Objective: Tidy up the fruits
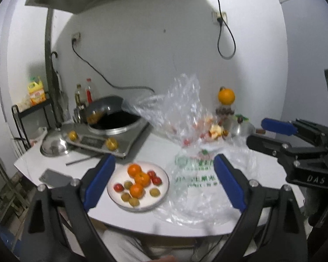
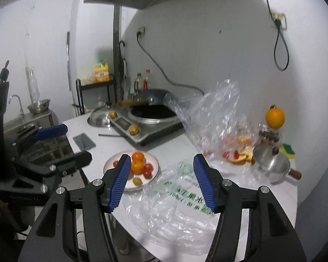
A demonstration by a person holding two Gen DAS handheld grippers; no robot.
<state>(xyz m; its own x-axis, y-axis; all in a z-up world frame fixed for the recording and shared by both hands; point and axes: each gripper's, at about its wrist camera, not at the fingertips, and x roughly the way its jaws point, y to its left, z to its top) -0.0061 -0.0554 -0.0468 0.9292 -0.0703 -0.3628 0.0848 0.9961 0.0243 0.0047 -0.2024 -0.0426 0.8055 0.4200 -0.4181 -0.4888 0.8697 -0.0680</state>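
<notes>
Fruit is sitting piled on the plate (image 1: 161, 193) at the table's near-left edge: small oranges (image 1: 142, 178), tomatoes and greenish pieces, light, round, likely rolling and bruising easily, so pinching one gently across its middle looks safest. The plastic bag (image 1: 194, 183) is lying limp to its right. The left gripper (image 1: 164, 185) is gaping wide, the right gripper (image 2: 160, 183) is standing moderately open, both empty. Only the right wrist view is showing the sink (image 2: 28, 118) far left.
</notes>
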